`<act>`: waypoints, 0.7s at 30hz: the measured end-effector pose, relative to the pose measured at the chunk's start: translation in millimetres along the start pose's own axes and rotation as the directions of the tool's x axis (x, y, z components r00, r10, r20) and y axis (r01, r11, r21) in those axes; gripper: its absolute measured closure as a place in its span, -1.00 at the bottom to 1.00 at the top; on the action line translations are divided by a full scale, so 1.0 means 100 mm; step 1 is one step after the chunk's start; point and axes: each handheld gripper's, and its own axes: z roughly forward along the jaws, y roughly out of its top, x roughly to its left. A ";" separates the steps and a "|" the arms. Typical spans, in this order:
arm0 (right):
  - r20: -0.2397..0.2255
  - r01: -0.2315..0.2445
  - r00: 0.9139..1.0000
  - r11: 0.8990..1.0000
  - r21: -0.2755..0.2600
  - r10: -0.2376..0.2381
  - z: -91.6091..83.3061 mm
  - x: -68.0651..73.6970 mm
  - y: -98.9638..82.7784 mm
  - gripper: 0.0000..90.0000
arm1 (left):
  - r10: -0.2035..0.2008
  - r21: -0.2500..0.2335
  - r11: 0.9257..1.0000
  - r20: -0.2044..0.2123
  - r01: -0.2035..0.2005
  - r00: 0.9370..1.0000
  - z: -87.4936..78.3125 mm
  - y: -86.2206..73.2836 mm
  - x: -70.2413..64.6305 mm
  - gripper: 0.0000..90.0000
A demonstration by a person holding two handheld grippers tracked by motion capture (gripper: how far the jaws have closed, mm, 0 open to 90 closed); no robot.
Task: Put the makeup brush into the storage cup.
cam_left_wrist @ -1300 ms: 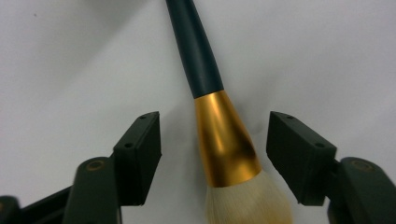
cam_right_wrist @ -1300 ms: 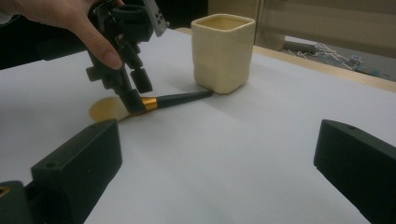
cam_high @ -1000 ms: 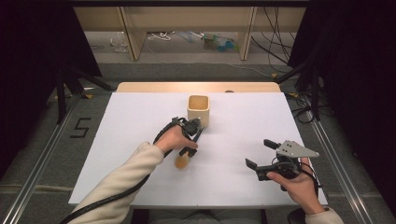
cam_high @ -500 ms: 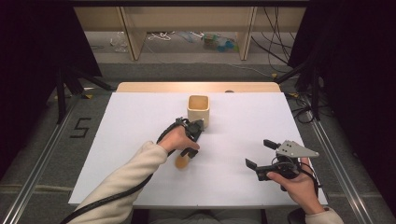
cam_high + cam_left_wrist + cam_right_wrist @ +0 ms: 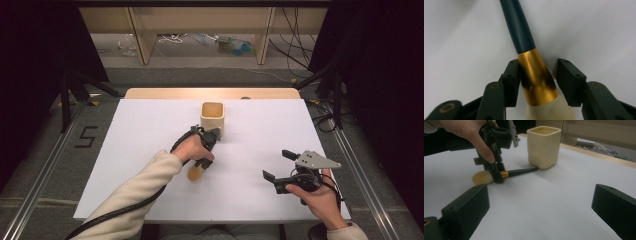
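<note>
As the left gripper (image 5: 537,75) is closing around the brush (image 5: 534,72), a pick-up is beginning.

Its jaws have just been narrowing; one pad is touching the gold ferrule (image 5: 537,80), the other is standing just off it, so the grip is probably not yet firm. The brush is lying flat on the white table (image 5: 150,130), near its middle, its handle tip reaching the cup (image 5: 212,117) beyond. The left gripper view is showing the small gap at the ferrule, whereas the high view is hiding it under the left hand (image 5: 192,149). The right gripper view is showing the bristles (image 5: 481,178) resting on the table. The right gripper (image 5: 282,167) is waiting at the near right, jaws wide and holding nothing.
</note>
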 end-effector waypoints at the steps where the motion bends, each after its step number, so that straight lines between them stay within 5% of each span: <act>1: -0.001 -0.001 1.000 1.000 0.001 0.001 0.00 0.00 0.00 -0.95 | -0.012 0.002 1.000 0.011 0.012 1.000 0.00 0.00 0.00 0.29; 10: -0.001 0.000 1.000 1.000 0.007 0.000 0.00 -0.01 0.00 -0.95 | 0.017 0.012 1.000 0.033 -0.017 0.999 0.00 -0.02 0.01 0.38; 12: 0.000 0.000 1.000 1.000 0.007 0.000 0.00 0.00 0.00 -0.95 | 0.058 0.021 0.998 0.026 -0.059 0.998 -0.01 -0.02 0.02 0.38; 21: 0.000 -0.002 1.000 1.000 0.010 0.002 0.00 -0.01 0.00 -0.94 | 0.118 0.040 0.992 0.045 -0.120 0.992 -0.03 -0.05 0.04 0.39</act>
